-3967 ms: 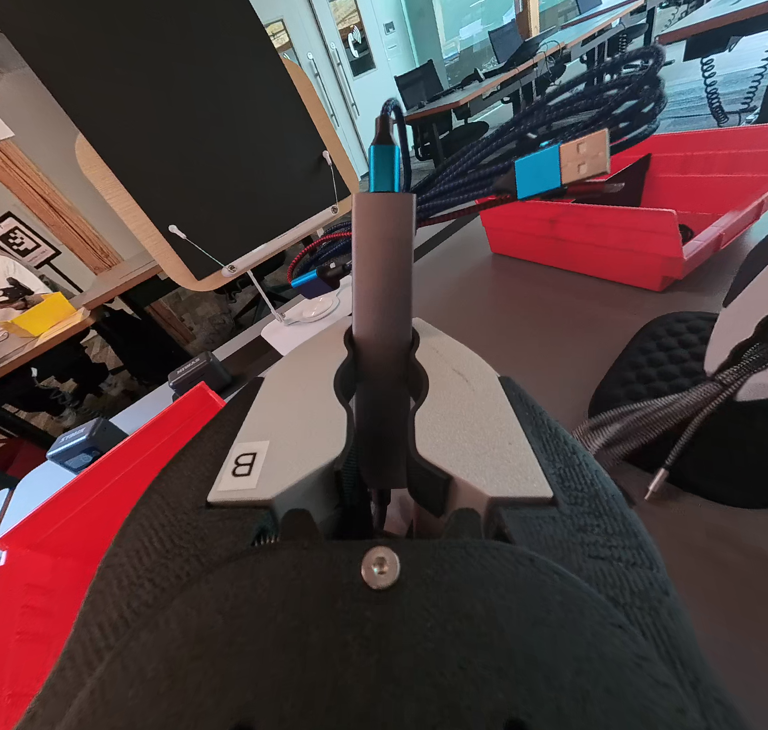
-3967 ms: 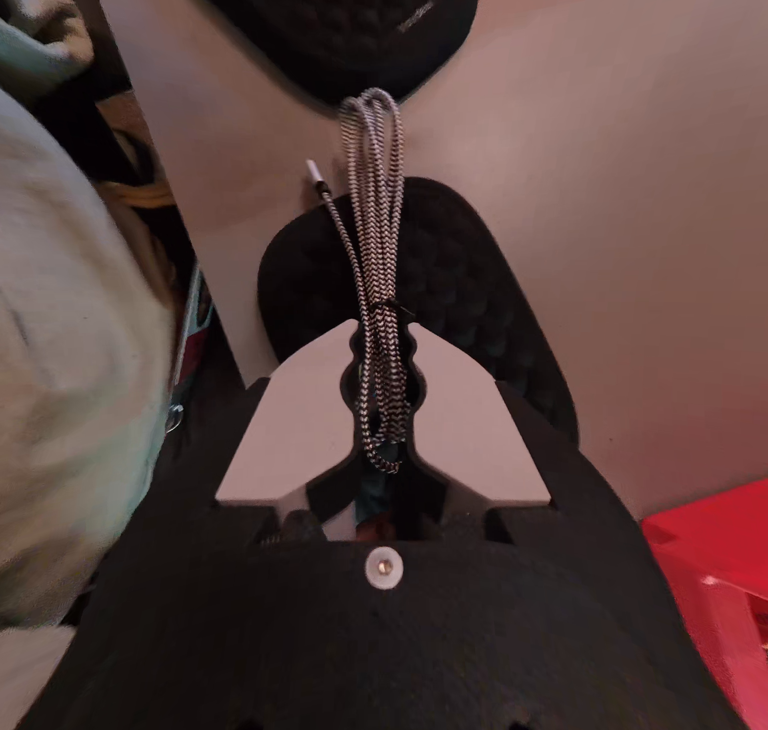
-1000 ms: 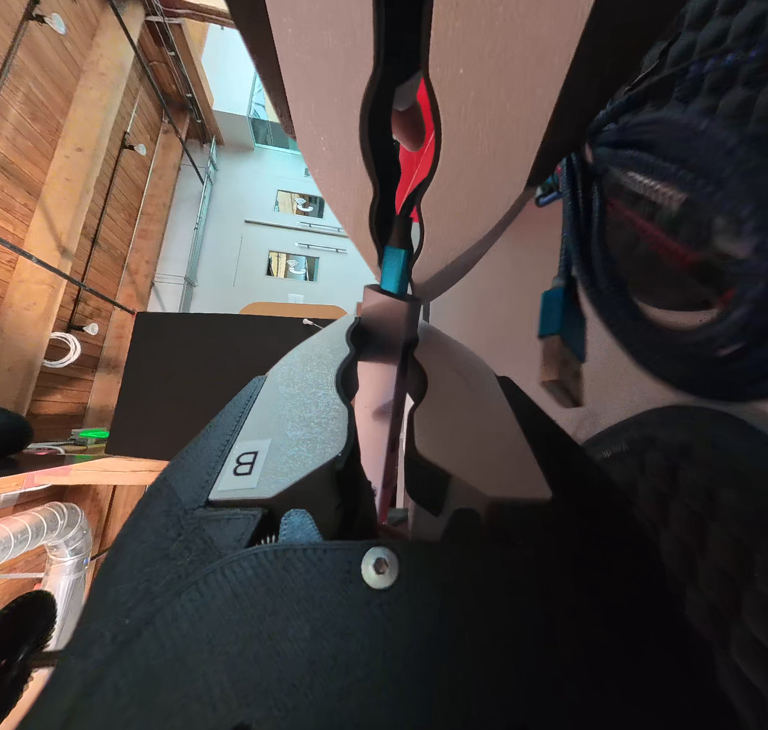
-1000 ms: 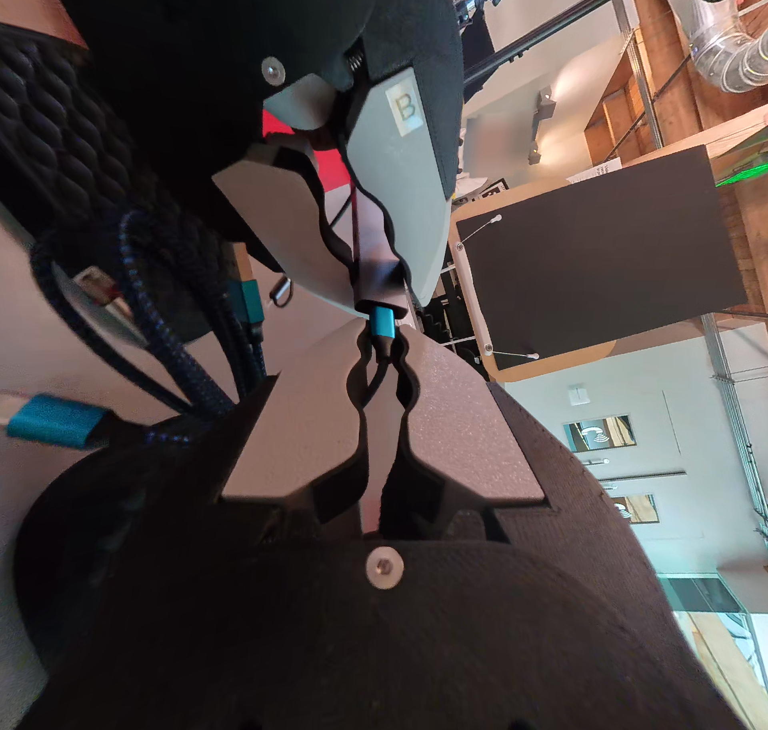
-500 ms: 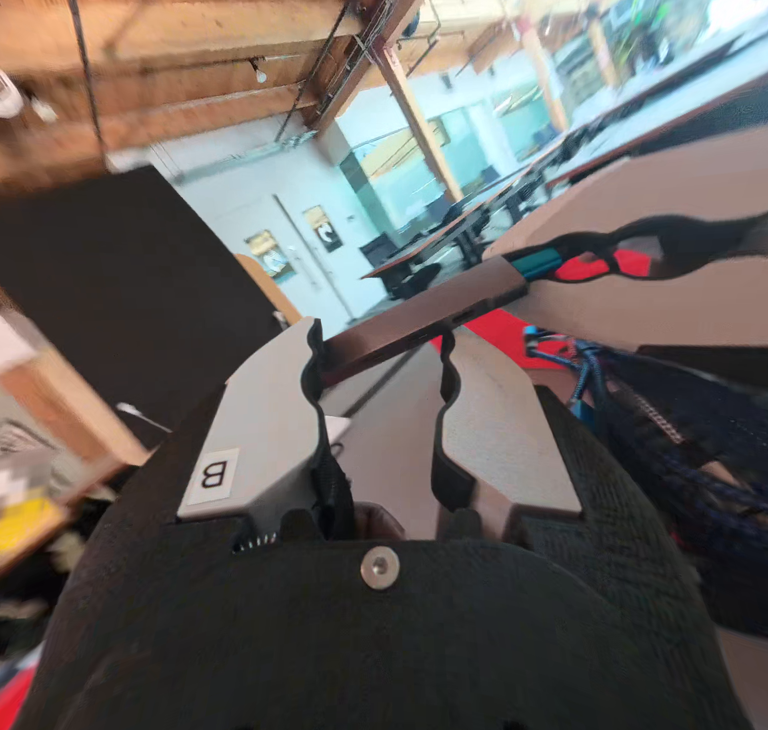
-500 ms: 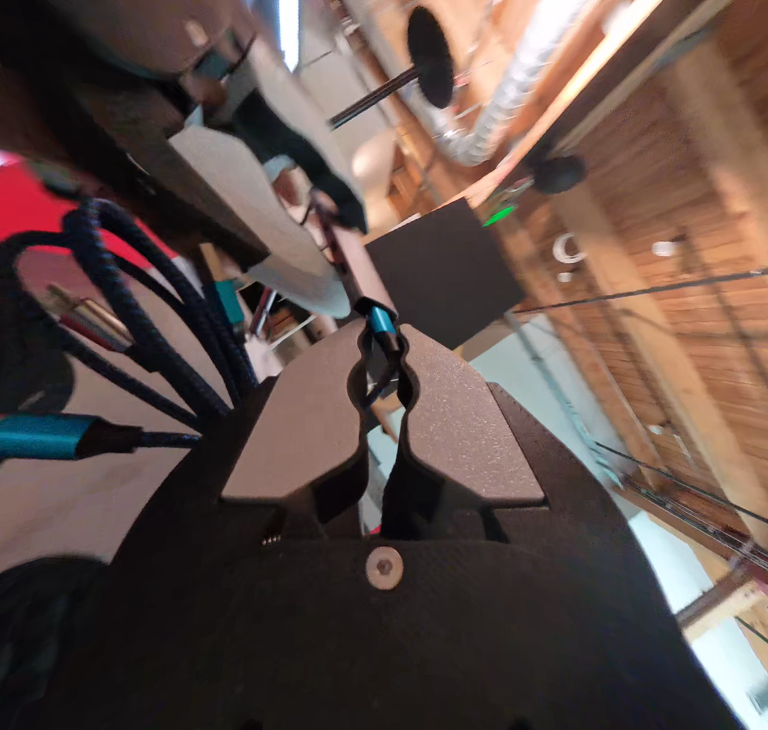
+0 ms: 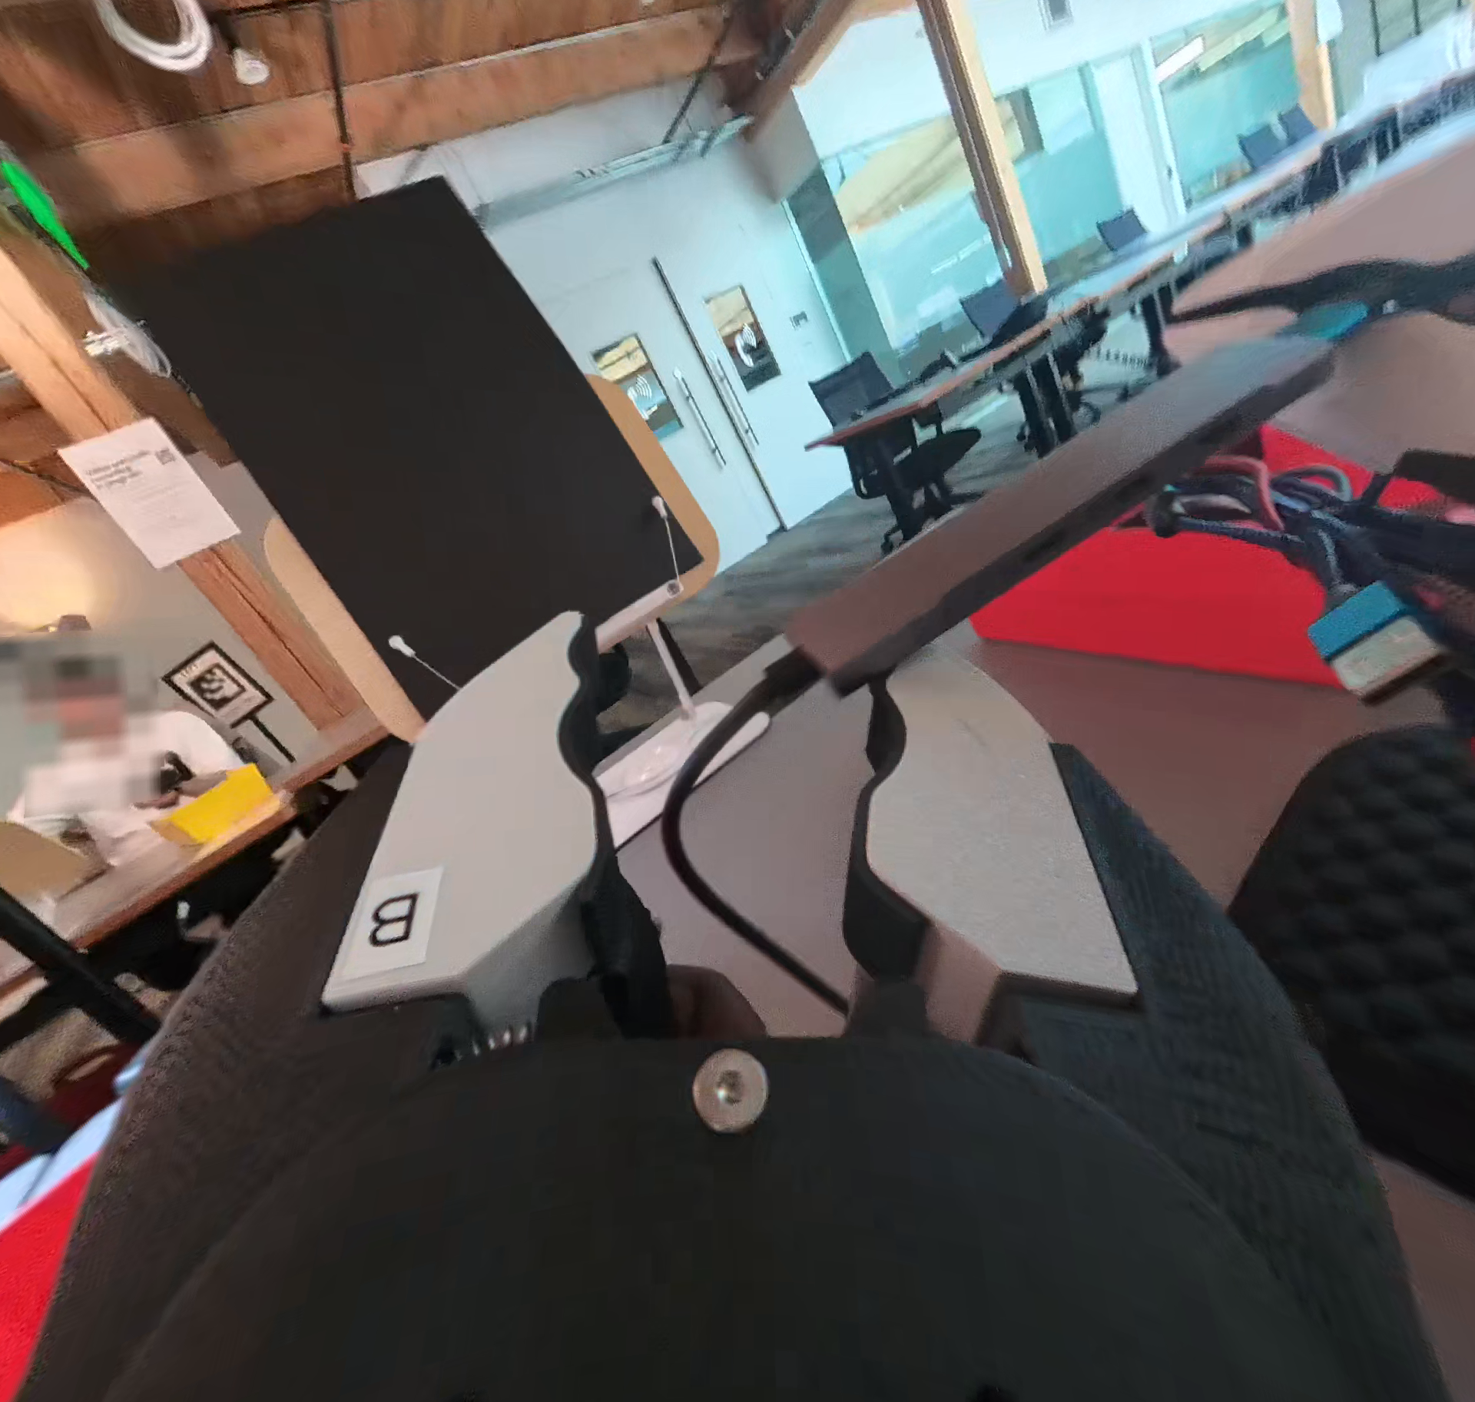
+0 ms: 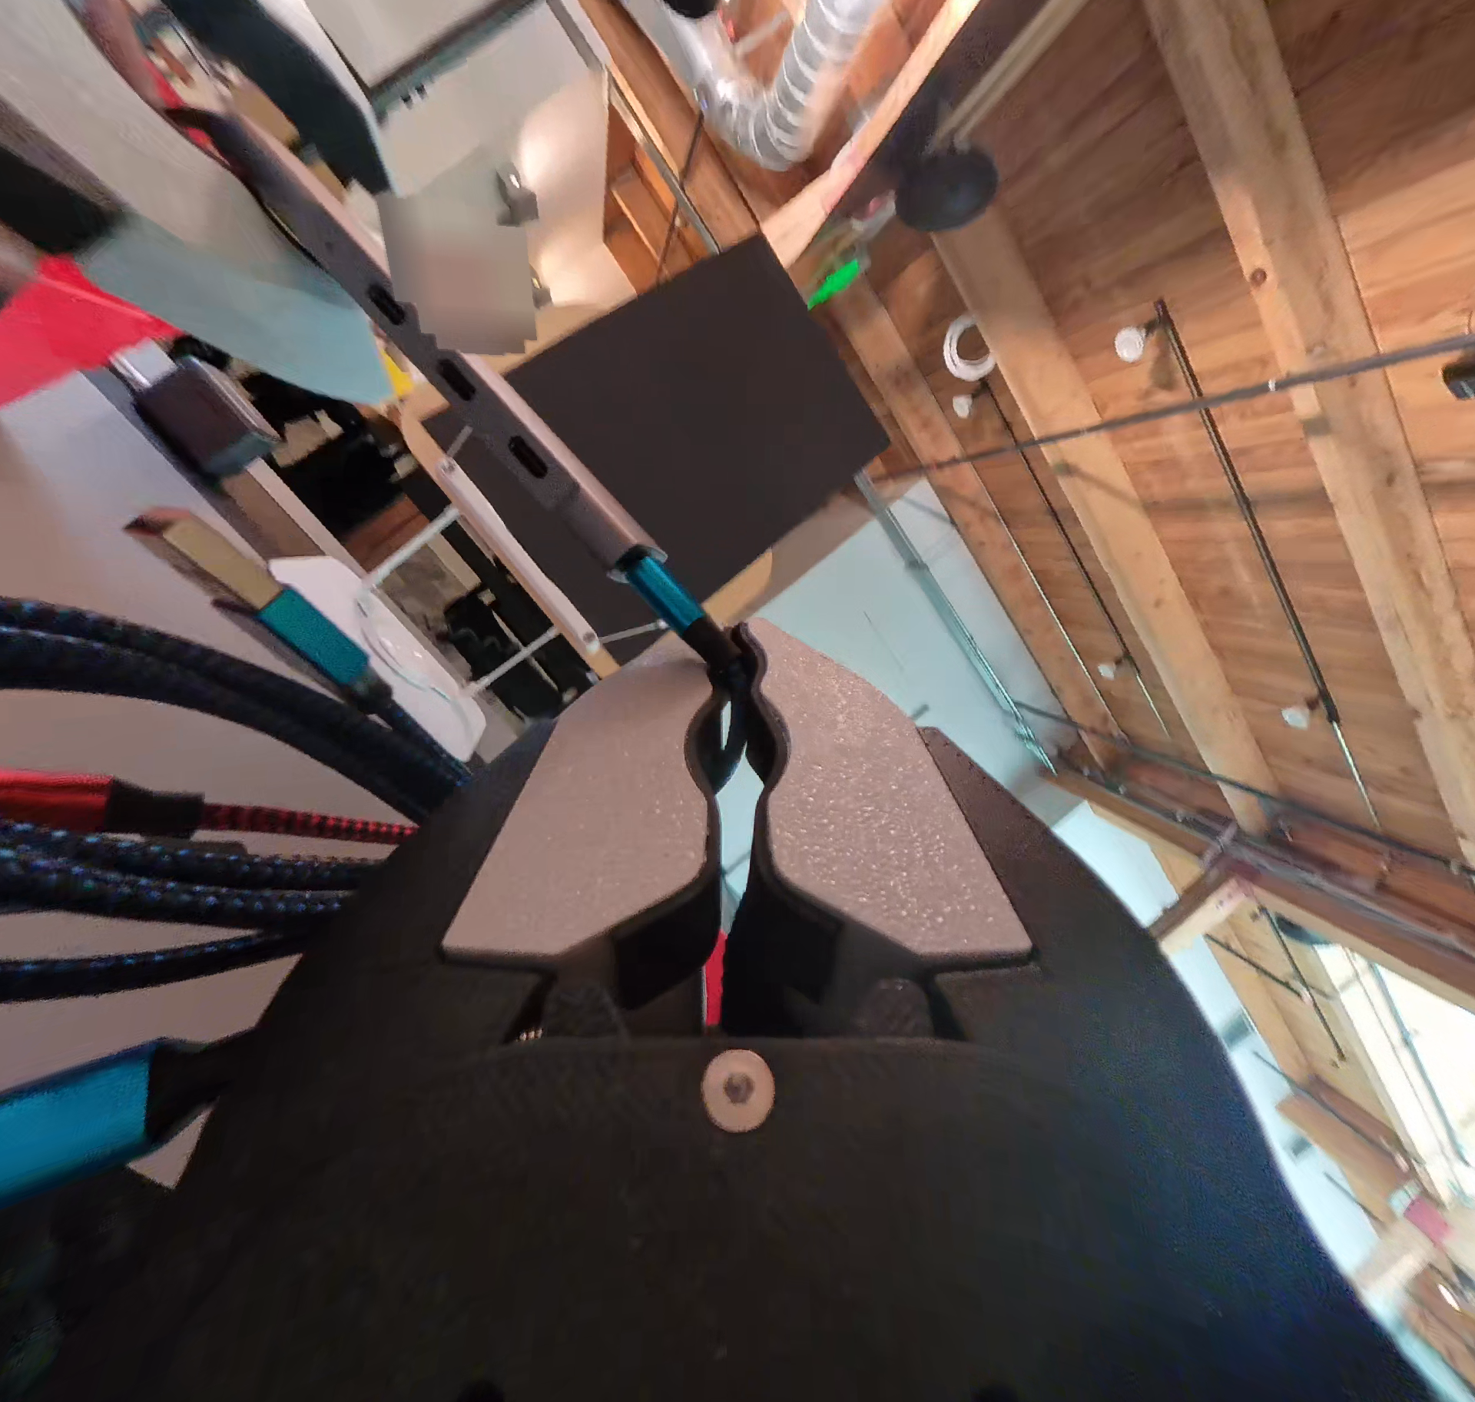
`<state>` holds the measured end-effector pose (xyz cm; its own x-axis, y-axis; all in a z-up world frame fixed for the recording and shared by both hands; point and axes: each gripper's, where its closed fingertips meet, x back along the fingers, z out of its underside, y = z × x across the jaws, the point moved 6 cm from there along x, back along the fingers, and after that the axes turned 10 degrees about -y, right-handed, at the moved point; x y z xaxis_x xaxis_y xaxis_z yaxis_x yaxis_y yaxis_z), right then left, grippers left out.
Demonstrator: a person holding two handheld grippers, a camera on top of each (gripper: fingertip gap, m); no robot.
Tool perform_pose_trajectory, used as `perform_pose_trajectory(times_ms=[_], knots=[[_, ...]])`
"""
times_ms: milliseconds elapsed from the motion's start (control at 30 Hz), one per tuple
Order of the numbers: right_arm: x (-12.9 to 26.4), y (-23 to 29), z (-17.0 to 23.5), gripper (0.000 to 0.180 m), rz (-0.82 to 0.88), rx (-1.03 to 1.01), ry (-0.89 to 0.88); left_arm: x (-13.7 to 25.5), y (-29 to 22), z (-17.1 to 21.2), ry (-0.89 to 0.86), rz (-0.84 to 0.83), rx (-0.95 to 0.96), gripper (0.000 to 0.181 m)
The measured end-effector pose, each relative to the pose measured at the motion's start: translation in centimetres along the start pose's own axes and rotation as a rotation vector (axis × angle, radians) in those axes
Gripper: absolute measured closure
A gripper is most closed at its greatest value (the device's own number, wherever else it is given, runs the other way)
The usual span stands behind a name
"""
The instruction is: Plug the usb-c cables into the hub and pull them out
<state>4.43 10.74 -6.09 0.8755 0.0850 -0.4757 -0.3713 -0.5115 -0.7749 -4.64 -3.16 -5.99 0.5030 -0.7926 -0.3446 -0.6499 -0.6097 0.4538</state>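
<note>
The grey hub [image 7: 1061, 502] hangs slanted in the air above the table, its far end up at the right. A blue USB-C plug [image 8: 662, 593] sits in that end of the hub [image 8: 511, 438]. My right gripper [image 8: 738, 645] is shut on the dark cable just behind the plug and carries the hub by it. My left gripper [image 7: 726, 669] is open and holds nothing. The hub's near end hovers just above its fingertips, and the hub's own black lead [image 7: 686, 821] loops down between the fingers.
A bundle of blue-black and red braided cables [image 8: 199, 725] with a blue USB-A plug [image 7: 1373, 645] hangs beside the hub. A red bin [image 7: 1157, 605] stands on the brown table [image 7: 1117, 733]. A black panel on a stand [image 7: 415, 438] stands behind.
My right gripper dropped the black-and-white cable bundle and closed on the blue plug's cable. My left gripper opened and released the hub, which now hangs from the right gripper.
</note>
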Motion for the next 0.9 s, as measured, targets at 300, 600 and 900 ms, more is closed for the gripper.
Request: perform_pose_trajectory(times_ms=[300, 600, 900], knots=[[-0.9, -2.5, 2.8, 0.18, 0.15, -0.056, 0.164, -0.1, -0.7, -1.0, -0.18, 0.349, 1.281, 0.135], [-1.3, -1.1, 1.4, 0.18, 0.125, -0.016, 0.136, -1.0, -2.9, -2.3, -0.256, 0.386, 1.396, 0.13], [-1.2, 2.5, 1.2, 0.18, -0.093, -0.194, 0.175, -0.7, -1.8, -0.5, -0.225, 0.325, 1.328, 0.16]])
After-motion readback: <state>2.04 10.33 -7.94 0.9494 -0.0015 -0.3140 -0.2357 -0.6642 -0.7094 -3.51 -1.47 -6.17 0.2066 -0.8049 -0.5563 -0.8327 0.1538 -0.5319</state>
